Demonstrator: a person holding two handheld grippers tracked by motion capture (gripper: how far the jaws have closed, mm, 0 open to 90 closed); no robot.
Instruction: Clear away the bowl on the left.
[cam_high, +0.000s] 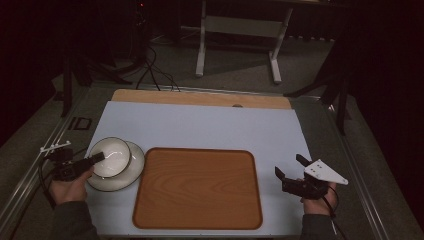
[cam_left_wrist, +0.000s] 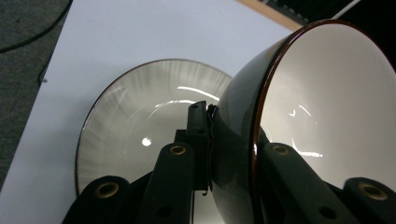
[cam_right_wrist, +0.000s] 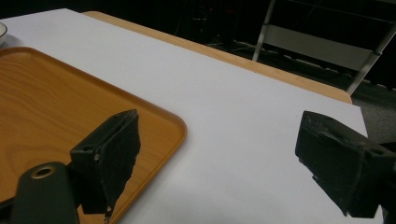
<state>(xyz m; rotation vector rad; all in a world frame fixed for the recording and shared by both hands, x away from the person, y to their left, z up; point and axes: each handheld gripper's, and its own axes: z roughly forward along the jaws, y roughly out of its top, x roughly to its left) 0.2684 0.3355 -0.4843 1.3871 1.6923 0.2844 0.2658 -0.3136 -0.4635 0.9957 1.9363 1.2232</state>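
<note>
At the far left of the high view we see the person's left hand holding the left gripper, its jaws clenched on the near-left rim of a white bowl with a dark outside and a thin brown edge. The bowl is over a shallow white plate that lies on the pale blue mat, just beside the left edge of the tray. In the left gripper view the bowl is tipped — its open mouth faces right, one jaw pressed to the dark outer wall, the other inside. The plate lies flat behind it.

In the middle sits an empty wooden tray, its long side running left to right.

At the right, the person's right hand holds the right gripper above the mat — jaws spread wide, gripping nothing, just beside the tray's right edge.
</note>
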